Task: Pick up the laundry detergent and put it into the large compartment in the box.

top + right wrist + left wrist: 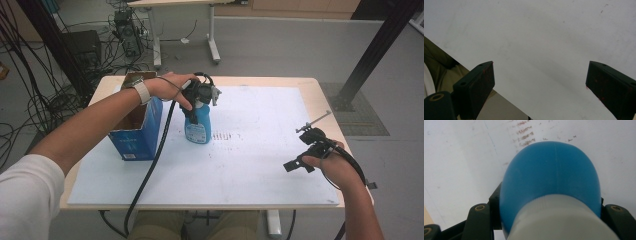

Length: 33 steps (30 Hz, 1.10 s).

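Left of centre in the high view, the left hand-held gripper (200, 102) is clamped on the neck of an upright blue bottle (198, 127), which stands on the white sheet covering the table (260, 150), just right of an open blue box (137, 132). At the right edge of the frame, the right hand-held gripper (540, 83) hangs over the sheet with its jaws wide and nothing between them.

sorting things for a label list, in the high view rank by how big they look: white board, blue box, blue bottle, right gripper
1. white board, by far the largest.
2. blue box.
3. blue bottle, partly hidden by the left gripper clamped on its top.
4. right gripper; it looks close to the bottle in size, so that order is unsure.
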Tool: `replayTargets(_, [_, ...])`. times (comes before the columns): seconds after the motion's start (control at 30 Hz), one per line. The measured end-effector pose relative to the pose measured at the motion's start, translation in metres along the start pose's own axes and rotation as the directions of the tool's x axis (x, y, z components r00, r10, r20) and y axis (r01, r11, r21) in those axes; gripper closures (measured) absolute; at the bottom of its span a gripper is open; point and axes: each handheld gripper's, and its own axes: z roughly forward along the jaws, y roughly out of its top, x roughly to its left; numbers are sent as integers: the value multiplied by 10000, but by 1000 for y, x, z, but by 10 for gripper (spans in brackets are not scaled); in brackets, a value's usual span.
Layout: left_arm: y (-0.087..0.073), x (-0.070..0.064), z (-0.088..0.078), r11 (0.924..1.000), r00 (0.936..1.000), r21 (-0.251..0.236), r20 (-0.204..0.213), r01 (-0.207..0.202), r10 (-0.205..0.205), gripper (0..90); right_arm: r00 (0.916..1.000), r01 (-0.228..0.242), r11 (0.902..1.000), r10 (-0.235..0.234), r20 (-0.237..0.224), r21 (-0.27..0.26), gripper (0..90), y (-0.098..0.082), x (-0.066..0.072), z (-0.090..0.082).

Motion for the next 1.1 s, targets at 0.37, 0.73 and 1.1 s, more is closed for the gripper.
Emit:
replayTargets(0.37, [-2,1,0,10000,10000,-48,19,35,-35,391,10000,4,10000,-4,12,17,82,1,0,-1])
replayTargets(0.73, [-2,1,0,9999,10000,-84,22,73,-73,390,10000,17,10000,-17,15,-1,83,0,0,-1])
replayTargets(1.1, [-2,1,0,10000,10000,-44,20,56,-56,390,10000,10,10000,-10,1,-6,82,0,-1,1])
